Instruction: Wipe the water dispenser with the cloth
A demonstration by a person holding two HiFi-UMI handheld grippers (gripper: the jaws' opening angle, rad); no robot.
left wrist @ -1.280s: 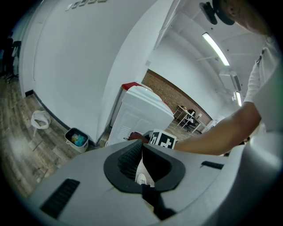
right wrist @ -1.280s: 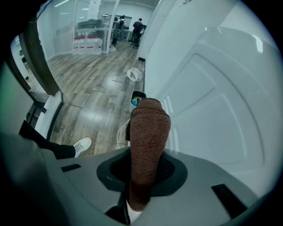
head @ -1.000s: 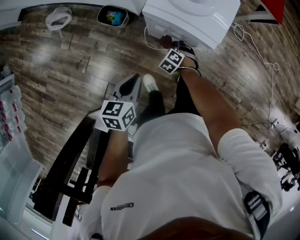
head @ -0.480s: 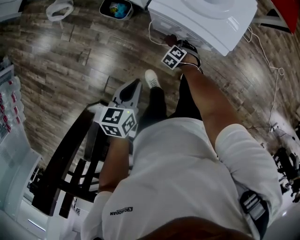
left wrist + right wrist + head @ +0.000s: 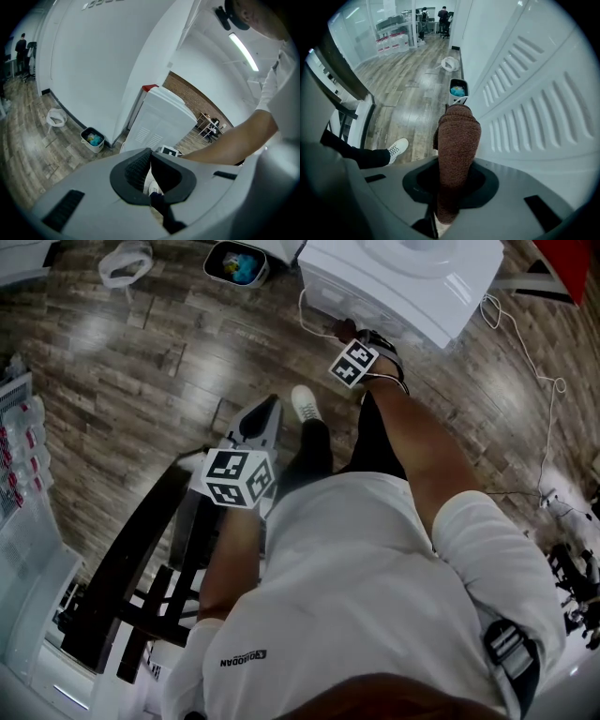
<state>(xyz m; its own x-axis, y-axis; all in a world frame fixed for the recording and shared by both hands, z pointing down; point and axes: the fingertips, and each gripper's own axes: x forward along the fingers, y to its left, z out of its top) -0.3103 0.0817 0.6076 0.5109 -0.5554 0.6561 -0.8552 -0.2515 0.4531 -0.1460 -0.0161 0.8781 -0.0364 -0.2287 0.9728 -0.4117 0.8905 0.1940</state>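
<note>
We have the right gripper (image 5: 453,161) with its fingers clenched on the brown cloth (image 5: 457,136). The cloth stands up between them, its folded end sticking out past the fingertips. The water dispenser (image 5: 534,93) is just to the right of those fingers, its louvred white panel alongside the cloth. We can't tell whether cloth and panel are touching. The left gripper (image 5: 149,169) has its fingers closed on nothing and is well apart from the dispenser, pointed at the floor (image 5: 141,352).

Risks, in our judgement:
- Only a narrow strip of cloth is pinched, so dragging it across the louvres could pull it out of the fingers.
- The cloth end could catch in a slot.
- If the angle drifts, the bare fingertip beside the cloth could scrape the panel.
- The white cord (image 5: 302,313) hangs near the right fingers and a sweep there could snag it.
</note>
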